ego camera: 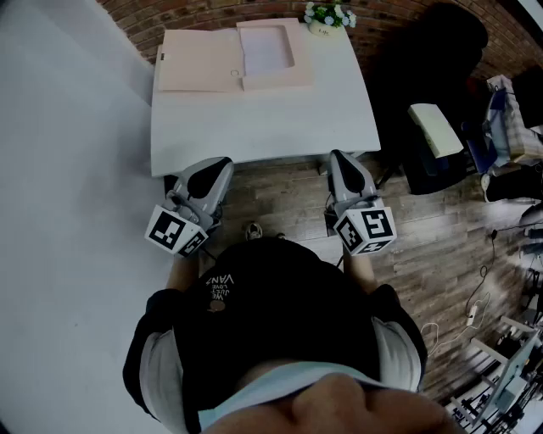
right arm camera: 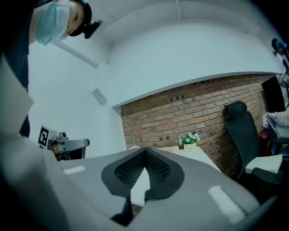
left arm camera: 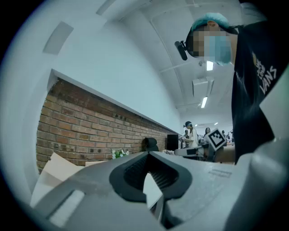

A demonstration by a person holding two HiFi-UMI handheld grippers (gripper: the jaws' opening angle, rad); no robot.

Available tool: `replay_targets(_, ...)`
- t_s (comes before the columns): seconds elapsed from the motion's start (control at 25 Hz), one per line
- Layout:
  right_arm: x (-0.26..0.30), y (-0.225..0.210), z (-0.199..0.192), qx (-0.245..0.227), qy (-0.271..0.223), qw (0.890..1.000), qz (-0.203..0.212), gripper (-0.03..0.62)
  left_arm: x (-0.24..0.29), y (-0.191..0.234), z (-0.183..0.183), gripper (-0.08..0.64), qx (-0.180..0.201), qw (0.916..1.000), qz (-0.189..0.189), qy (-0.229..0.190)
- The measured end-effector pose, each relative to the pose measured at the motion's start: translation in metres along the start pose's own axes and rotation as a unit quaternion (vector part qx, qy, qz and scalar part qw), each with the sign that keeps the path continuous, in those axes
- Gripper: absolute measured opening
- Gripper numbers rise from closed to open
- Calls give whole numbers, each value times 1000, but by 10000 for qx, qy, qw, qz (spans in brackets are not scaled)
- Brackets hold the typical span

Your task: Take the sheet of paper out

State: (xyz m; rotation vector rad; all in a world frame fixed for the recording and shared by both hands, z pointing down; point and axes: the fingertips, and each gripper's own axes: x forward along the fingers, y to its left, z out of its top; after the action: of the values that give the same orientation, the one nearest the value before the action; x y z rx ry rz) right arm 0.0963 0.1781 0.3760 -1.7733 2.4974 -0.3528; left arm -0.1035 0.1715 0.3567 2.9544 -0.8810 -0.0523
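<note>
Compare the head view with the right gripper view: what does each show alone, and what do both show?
Head view only: the sheet of paper lying in the open folder. Right gripper view only: the right gripper with its jaws shut together and nothing between them. Both: the white table, the flower pot and the left gripper.

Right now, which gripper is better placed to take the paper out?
Probably the right gripper: the paper lies in the folder's right half, on its side. The left gripper is as far back; both are shut.
</note>
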Motion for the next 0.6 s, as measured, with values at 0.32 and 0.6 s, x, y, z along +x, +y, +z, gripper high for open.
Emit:
replay_targets(0.32, -8, 1, -3, -34, 28, 9999, 109, -3, -4, -8, -2, 0, -13, 9999, 114, 30)
replay_targets(0.6, -22, -4, 0, 53, -105, 9996, 257, -2, -6, -25, -4, 2, -96, 9997, 242, 0)
